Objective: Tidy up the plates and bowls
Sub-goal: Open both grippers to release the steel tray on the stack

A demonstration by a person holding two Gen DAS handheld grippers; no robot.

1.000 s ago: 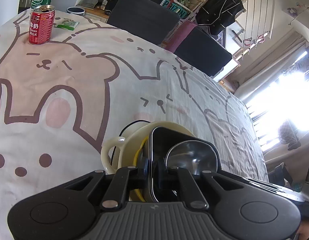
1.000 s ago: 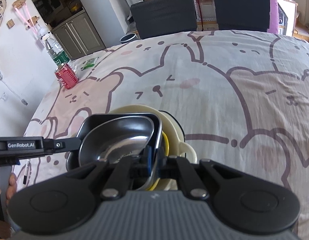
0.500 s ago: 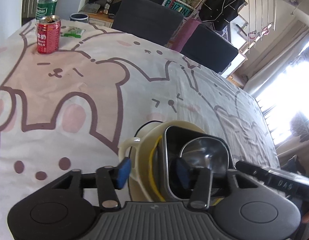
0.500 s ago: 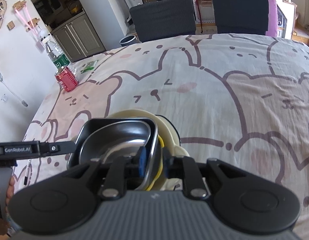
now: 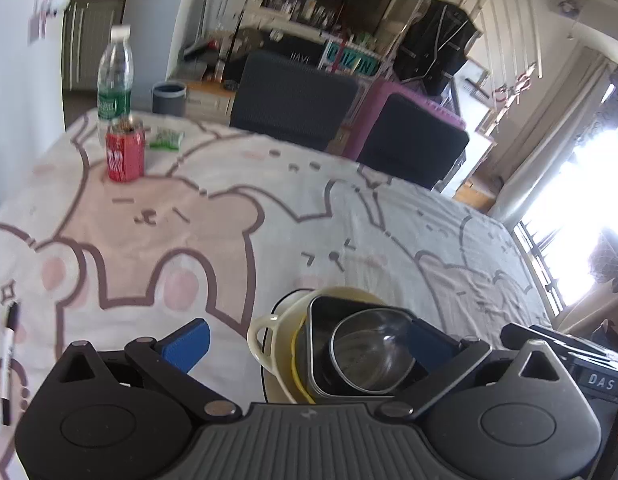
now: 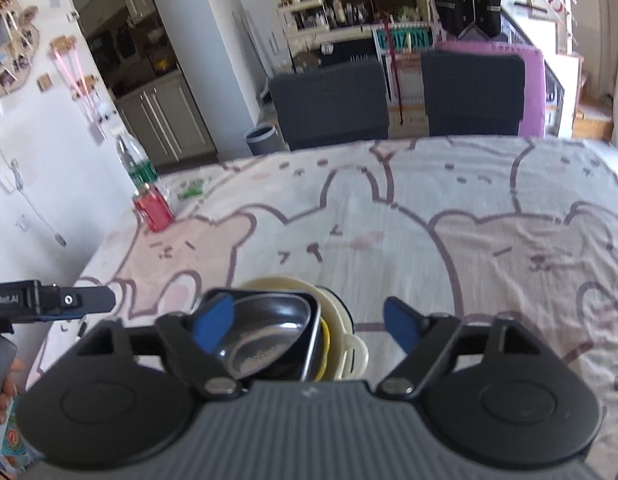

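You have just let go of the stack: the jaws of both grippers have just been opening, and now they stand wide with nothing pressed between the pads. Your left gripper [image 5: 305,342] straddles the stack from one side, its blue pads clear of the rims; your right gripper [image 6: 307,328] does the same from the other side, one pad hanging over the tray and the other out past the cream bowl's handle.

The stack sits on the tablecloth [image 5: 229,220] just ahead of and below both sets of fingertips. At the bottom is a round cream bowl [image 5: 269,344] with a small loop handle, glazed and smooth. Nested in it is a dark rectangular tray [image 5: 321,364] with rounded corners, and inside that a shiny steel bowl [image 5: 373,356], thin-walled and mirror-bright. A yellow rim [image 5: 295,364] shows between cream bowl and tray; what it belongs to I cannot tell.

This reads as the release at the end of 1 nesting step. No other plate or bowl shows on the table, so your next move is likely just to draw both grippers clear without nudging the tray, which sits slightly askew.
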